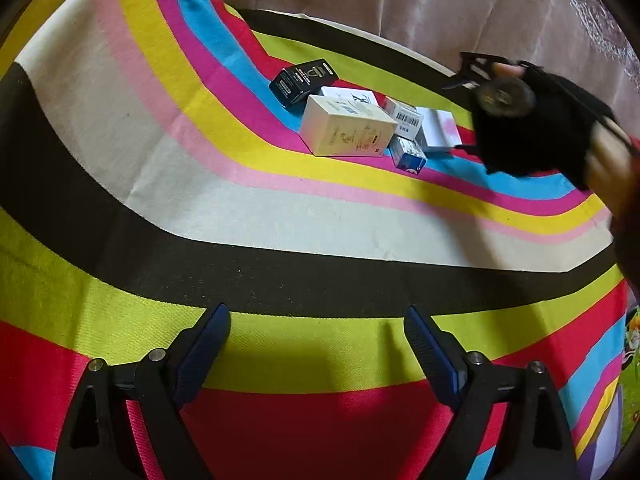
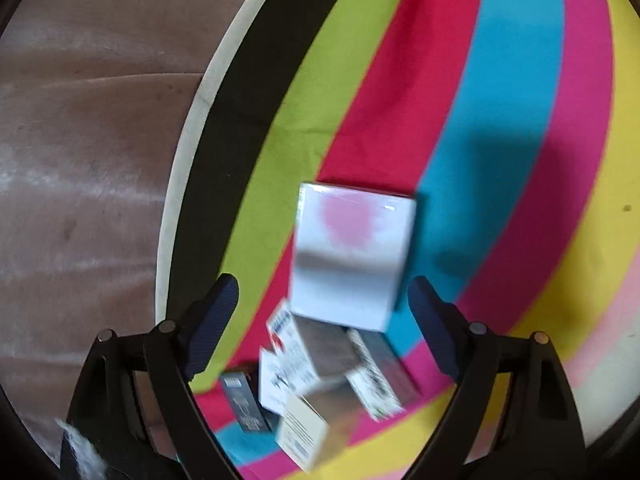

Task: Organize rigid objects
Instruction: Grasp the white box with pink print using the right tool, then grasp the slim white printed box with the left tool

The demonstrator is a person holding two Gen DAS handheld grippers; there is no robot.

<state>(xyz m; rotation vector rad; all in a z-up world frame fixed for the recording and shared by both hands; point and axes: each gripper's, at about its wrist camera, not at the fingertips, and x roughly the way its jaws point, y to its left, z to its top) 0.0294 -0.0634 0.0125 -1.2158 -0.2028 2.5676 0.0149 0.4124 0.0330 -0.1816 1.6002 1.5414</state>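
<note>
Several small boxes lie clustered on the striped cloth: a black box [image 1: 303,81], a cream box [image 1: 346,127], a white box with a pink patch [image 1: 439,129] and a barcode box [image 1: 404,117]. My left gripper [image 1: 316,330] is open and empty, well short of the cluster. My right gripper [image 2: 322,300] is open, hovering above the boxes, with the pink-patch box [image 2: 352,252] between its fingers but apart from them. The right gripper's body [image 1: 532,120] shows at the right of the left wrist view, next to the cluster.
The striped cloth [image 1: 248,216] covers a round table whose edge [image 2: 180,184] meets a pink-brown curtain [image 1: 400,4]. More boxes [image 2: 304,364] lie blurred below the pink-patch box in the right wrist view.
</note>
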